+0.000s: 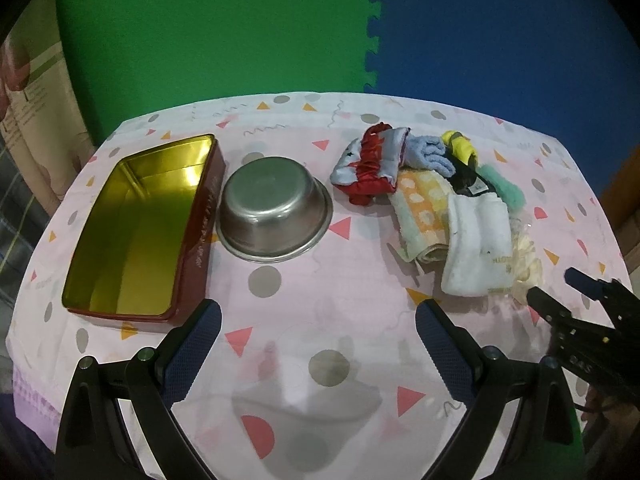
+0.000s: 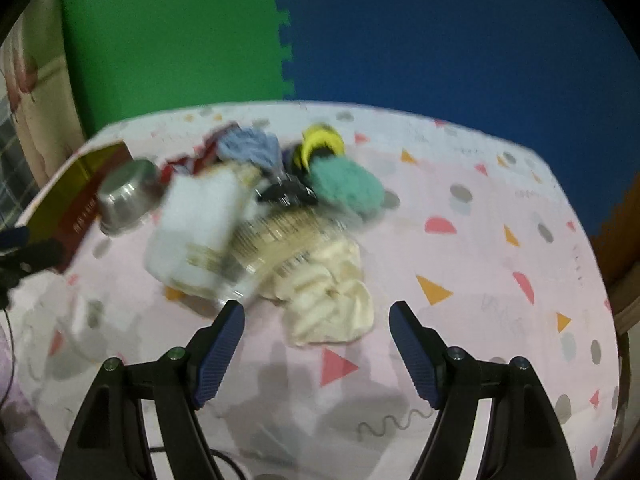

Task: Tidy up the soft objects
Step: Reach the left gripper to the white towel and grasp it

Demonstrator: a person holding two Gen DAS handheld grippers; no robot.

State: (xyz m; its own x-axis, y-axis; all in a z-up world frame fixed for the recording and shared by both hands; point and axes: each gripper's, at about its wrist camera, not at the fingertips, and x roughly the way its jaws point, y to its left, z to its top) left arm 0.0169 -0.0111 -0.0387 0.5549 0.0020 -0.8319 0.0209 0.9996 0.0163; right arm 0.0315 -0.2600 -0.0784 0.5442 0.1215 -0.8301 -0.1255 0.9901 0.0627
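Both tools, left [image 1: 318, 320] and right [image 2: 318, 322], gape empty over the worktop [image 1: 320, 280]. The cloth pile [image 1: 436, 200] lies right of bowl [image 1: 276, 214] and tin [image 1: 140, 228]. A blurred, seemingly cream cloth [image 2: 332, 300] is nearest.

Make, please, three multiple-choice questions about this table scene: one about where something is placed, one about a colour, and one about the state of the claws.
1. Where does the steel bowl stand?
A. Inside the tin box
B. Between the tin box and the pile of cloths
C. On top of the white towel

2. What colour is the inside of the tin box?
A. Gold
B. Blue
C. White

3. In what state are the two claws?
A. Both shut on a cloth
B. Left open, right shut on the towel
C. Both open and holding nothing

Answers:
1. B: in the left wrist view the bowl sits on the tablecloth right of the box, with the white towel and other cloths further right.
2. A: the open box shows a shiny gold interior within red walls.
3. C: the left claw and right claw each show spread fingers with only tablecloth between them.
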